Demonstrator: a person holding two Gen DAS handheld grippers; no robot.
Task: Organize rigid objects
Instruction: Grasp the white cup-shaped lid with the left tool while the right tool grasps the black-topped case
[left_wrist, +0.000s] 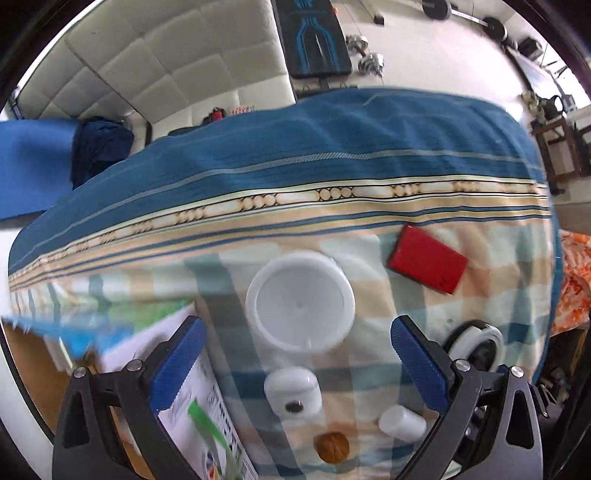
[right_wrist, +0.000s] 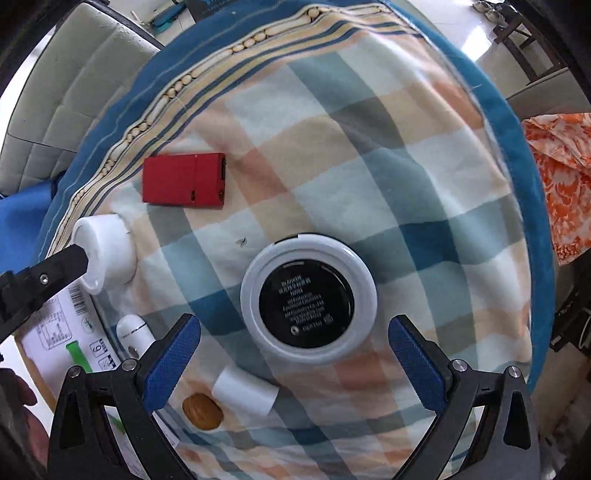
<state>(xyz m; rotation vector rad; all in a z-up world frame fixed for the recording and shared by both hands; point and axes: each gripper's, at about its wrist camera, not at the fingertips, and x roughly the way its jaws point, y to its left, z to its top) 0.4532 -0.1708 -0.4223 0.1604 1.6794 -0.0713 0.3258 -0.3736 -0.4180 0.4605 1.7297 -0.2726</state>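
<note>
Left tool (left_wrist: 295, 354): released, blue pads wide apart, nothing between them; hovers over the checked cloth, above the white tub.
Right tool (right_wrist: 293, 350): released too, jaws spread, nothing held; round compact sits in the gap ahead of the pads, not touched.
Surface (right_wrist: 424, 192): covered w/ checked cloth in blue, peach and pale green, teal striped border at the far edge.
White tub (left_wrist: 300, 300): open mouth up in left view; in right view it lies at the cloth's left edge, w/ the other tool's black finger right in front of it.
Round compact (right_wrist: 308, 301): white rim, black centre w/ small print; middle of cloth. In left view only its edge shows behind the right pad.
Red box (right_wrist: 184, 179): flat, rectangular, far side near the striped border, apart from the rest.
Small white case (left_wrist: 293, 393): rounded, dark button on front, just near side of the tub.
White cylinder (right_wrist: 244, 394): lying on its side, touching or just beside the walnut; cannot tell which.
Walnut (right_wrist: 202, 411): brown, near edge of cloth.
Printed carton (right_wrist: 62, 328): white w/ barcode and green mark, left of cloth, partly under left pad.
</note>
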